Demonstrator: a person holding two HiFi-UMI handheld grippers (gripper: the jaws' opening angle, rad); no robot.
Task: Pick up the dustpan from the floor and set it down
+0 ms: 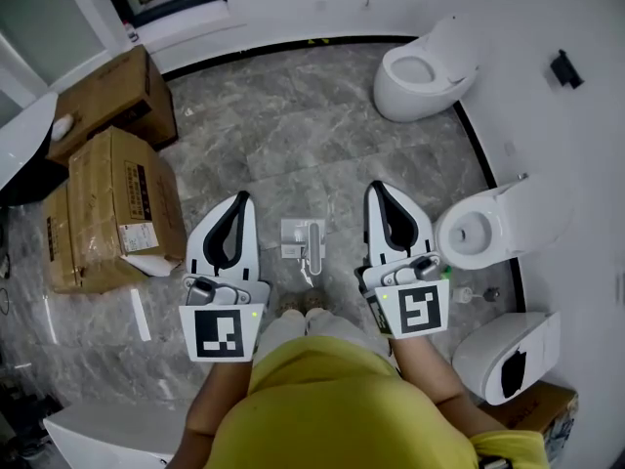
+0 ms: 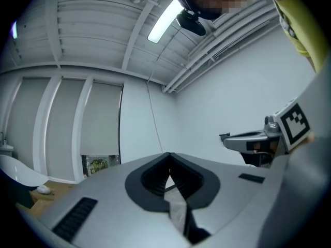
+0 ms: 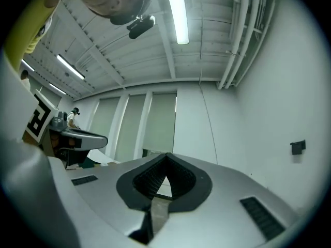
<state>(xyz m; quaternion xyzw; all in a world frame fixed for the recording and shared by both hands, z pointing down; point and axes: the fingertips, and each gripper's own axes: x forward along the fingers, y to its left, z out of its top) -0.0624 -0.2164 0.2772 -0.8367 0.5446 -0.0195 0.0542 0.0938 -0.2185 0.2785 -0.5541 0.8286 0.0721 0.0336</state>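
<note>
Head view alone showed me the dustpan (image 1: 303,240), frame centre on the floor (image 1: 293,135); left gripper (image 1: 240,199) and right gripper (image 1: 377,188) fingers closed, empty.

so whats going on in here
A person in a yellow shirt stands on a gray floor, a tool in each hand. The left tool and right tool are both shut and empty. The white dustpan lies on the floor between them, with toilets and cardboard boxes around.

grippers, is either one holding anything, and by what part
Nothing held: left gripper and right gripper are both shut and empty; the dustpan lies on the floor between them.
</note>
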